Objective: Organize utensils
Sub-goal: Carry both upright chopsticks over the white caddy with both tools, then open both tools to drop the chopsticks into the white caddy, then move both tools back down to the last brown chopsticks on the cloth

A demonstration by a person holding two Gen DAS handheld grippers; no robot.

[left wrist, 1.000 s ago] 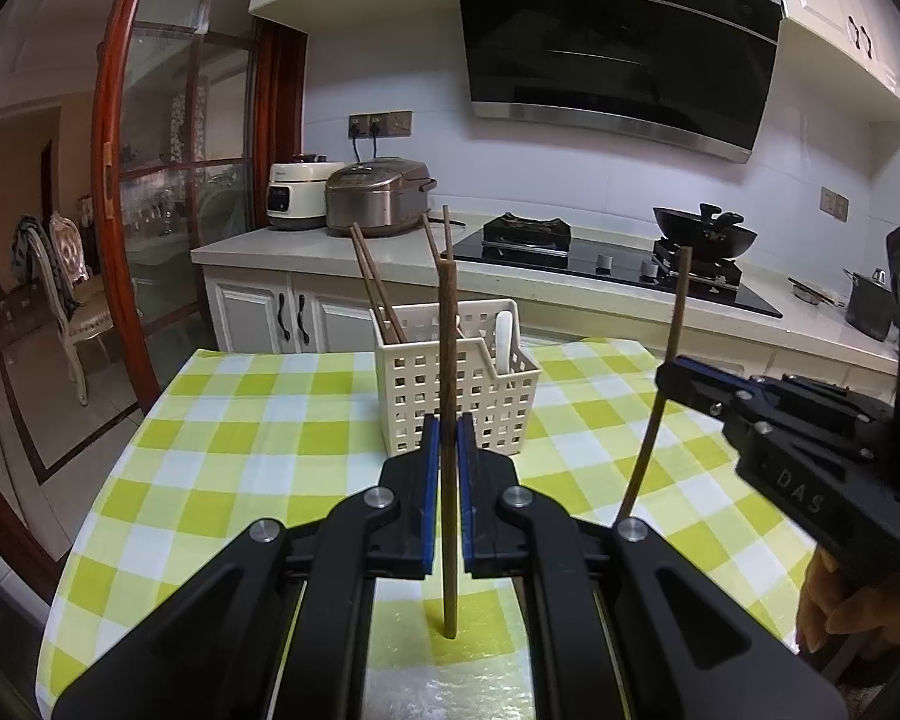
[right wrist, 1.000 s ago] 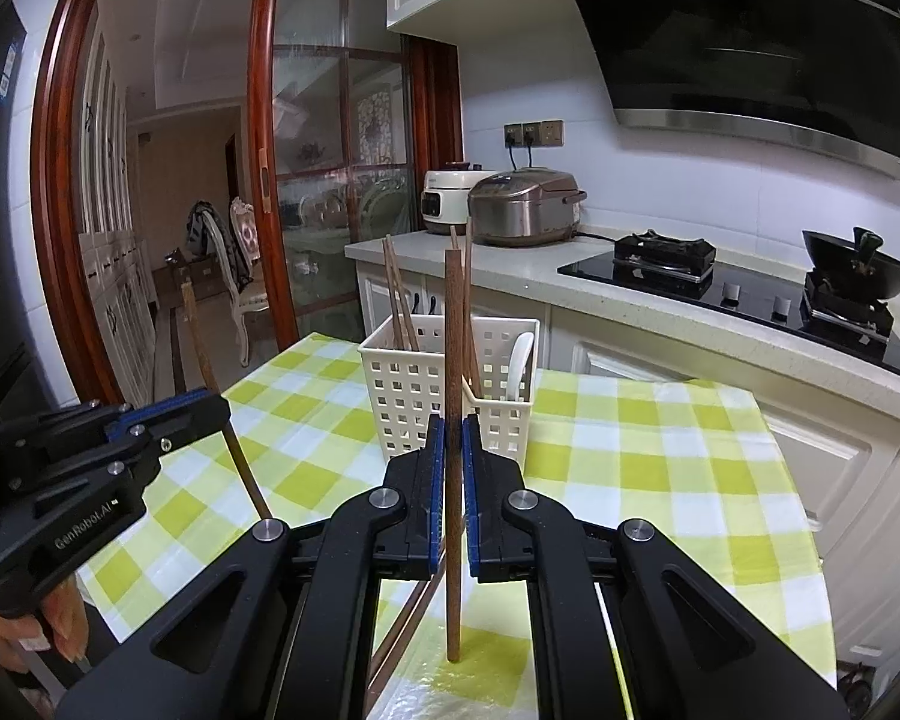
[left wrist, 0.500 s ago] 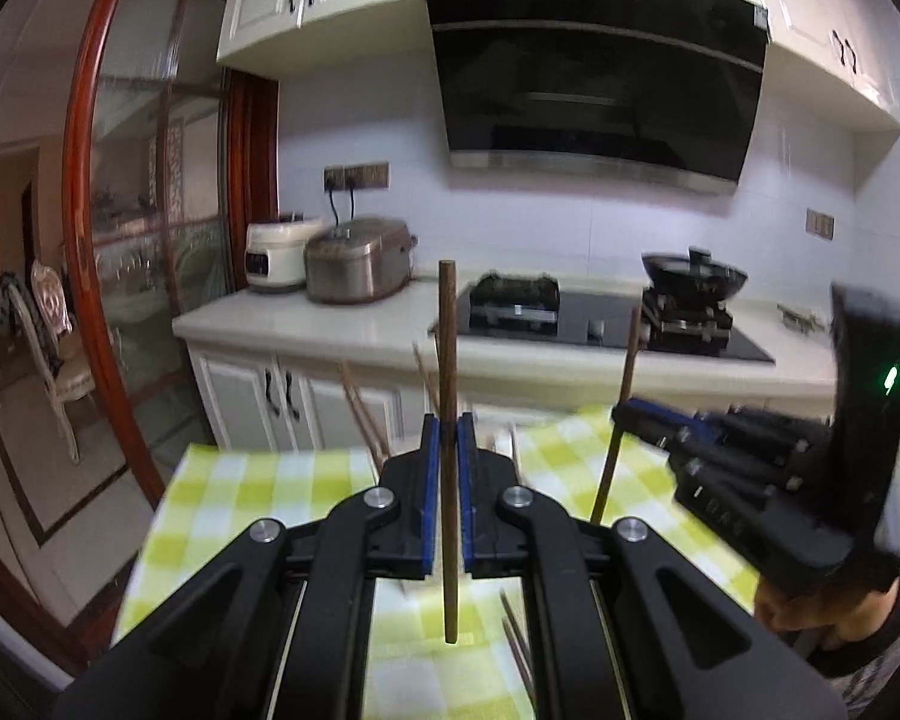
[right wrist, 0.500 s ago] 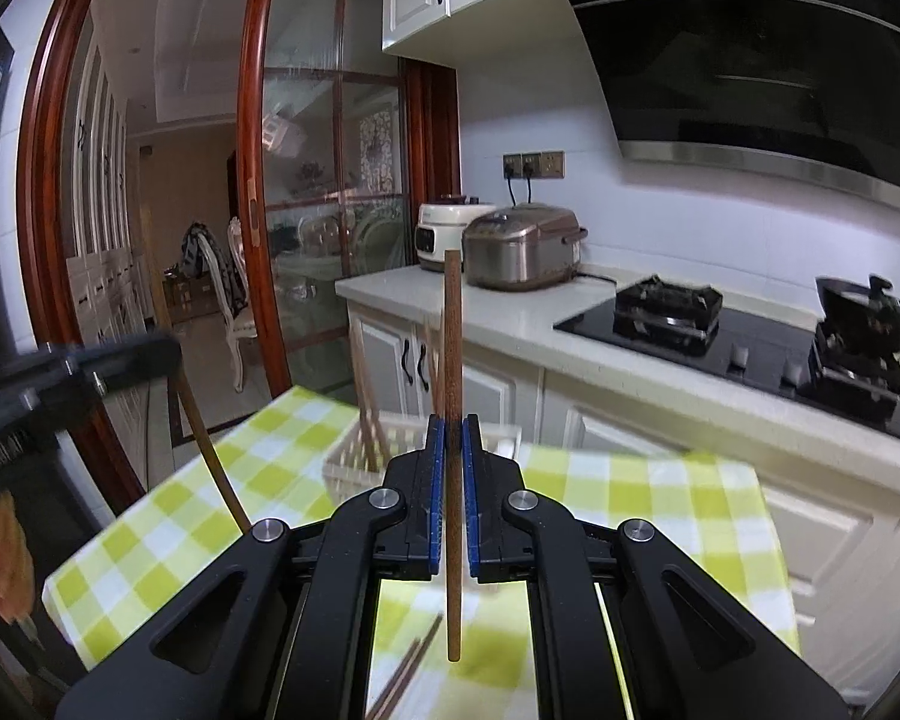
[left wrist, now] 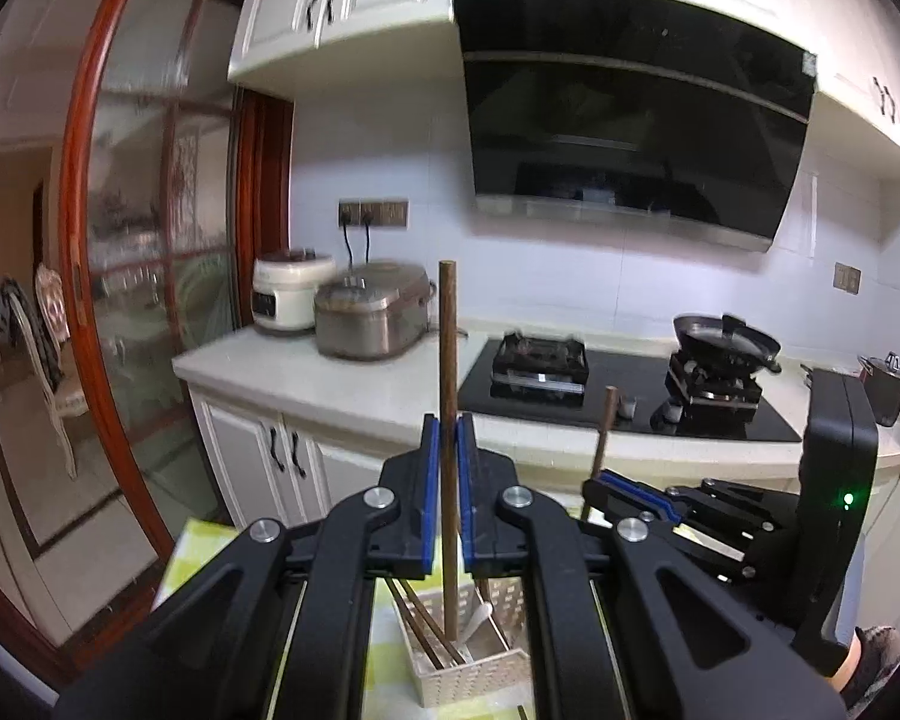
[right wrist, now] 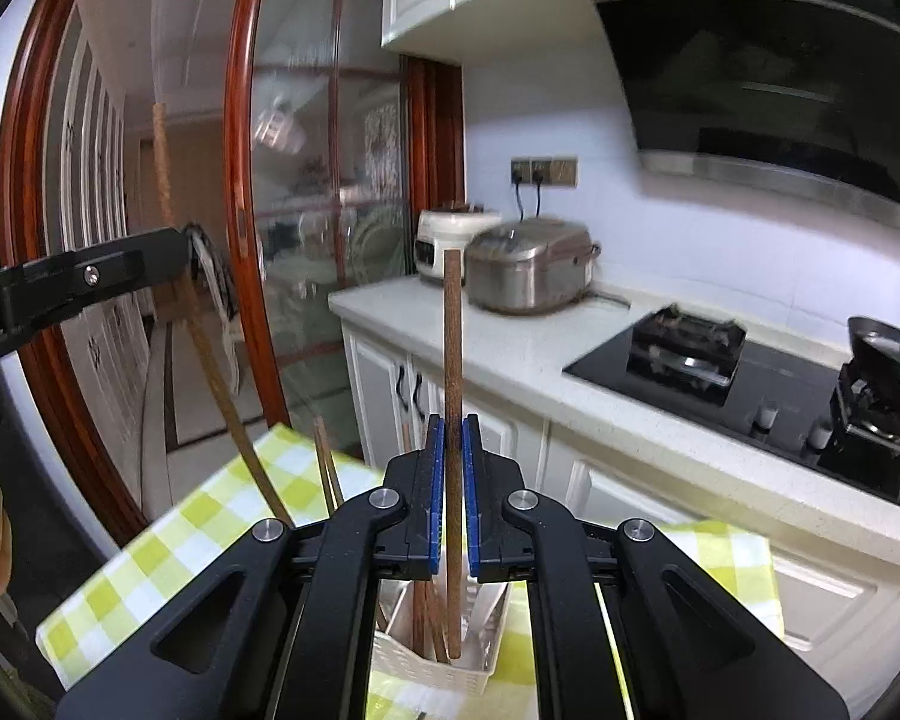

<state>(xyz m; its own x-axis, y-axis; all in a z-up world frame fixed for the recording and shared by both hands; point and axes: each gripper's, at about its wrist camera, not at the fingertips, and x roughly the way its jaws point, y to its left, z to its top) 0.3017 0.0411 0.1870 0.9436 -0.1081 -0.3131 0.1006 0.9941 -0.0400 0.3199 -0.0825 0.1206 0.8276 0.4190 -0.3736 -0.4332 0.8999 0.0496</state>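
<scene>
Below, on the yellow-checked bench [right wrist: 168, 546], a white slotted plastic basket [left wrist: 480, 675] is waiting; left tongs [left wrist: 444, 450] and right tongs [right wrist: 453, 450] are each pinching a brown wooden chopstick [left wrist: 448, 396] upright, likely for dropping in.

Both claws have risen. A second ago the white basket [left wrist: 468, 654] stood ahead of the left claw [left wrist: 448, 498] at its own height; it now lies below, seen from above between the fingers. The right claw [right wrist: 452, 498] likewise looks down on it. Each chopstick's lower tip, formerly over the checked cloth [right wrist: 168, 546], now hangs over the basket.
</scene>
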